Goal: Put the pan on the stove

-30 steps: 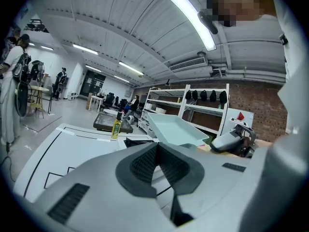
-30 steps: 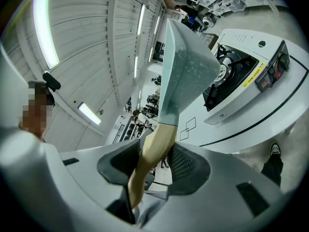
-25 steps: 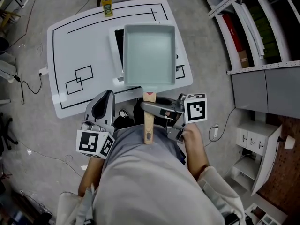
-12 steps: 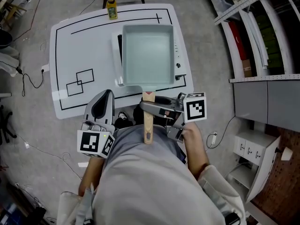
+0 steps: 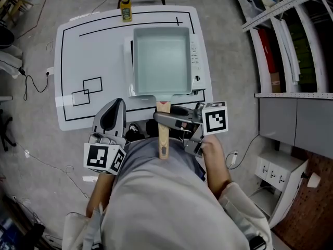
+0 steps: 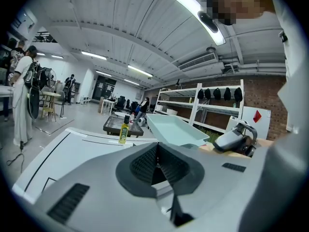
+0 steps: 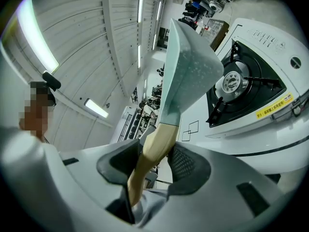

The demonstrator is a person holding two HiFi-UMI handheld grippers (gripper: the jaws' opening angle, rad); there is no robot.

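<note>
A pale teal rectangular pan [image 5: 161, 60] hangs level above the white stove [image 5: 195, 61], covering most of it. My right gripper [image 5: 160, 119] is shut on the pan's wooden handle [image 5: 163, 137], close to my waist. In the right gripper view the handle [image 7: 152, 149] runs up between the pads to the pan [image 7: 186, 62], with the stove's black burner [image 7: 234, 83] below and to its right. My left gripper [image 5: 113, 111] is shut and holds nothing, near the table's front edge and left of the handle. The left gripper view shows the pan [image 6: 176, 131] ahead to the right.
The stove stands on a white table [image 5: 88, 46] marked with black lines and two overlapping rectangles [image 5: 86, 91]. A yellow bottle [image 5: 125, 10] stands at the table's far edge. Metal shelving [image 5: 281, 30] and grey cabinets lie to the right; a cable [image 5: 28, 87] trails on the floor at left.
The pan has shifted slightly left over the stove, so the control strip along the stove's right side now shows. Both grippers keep their hold and place.
</note>
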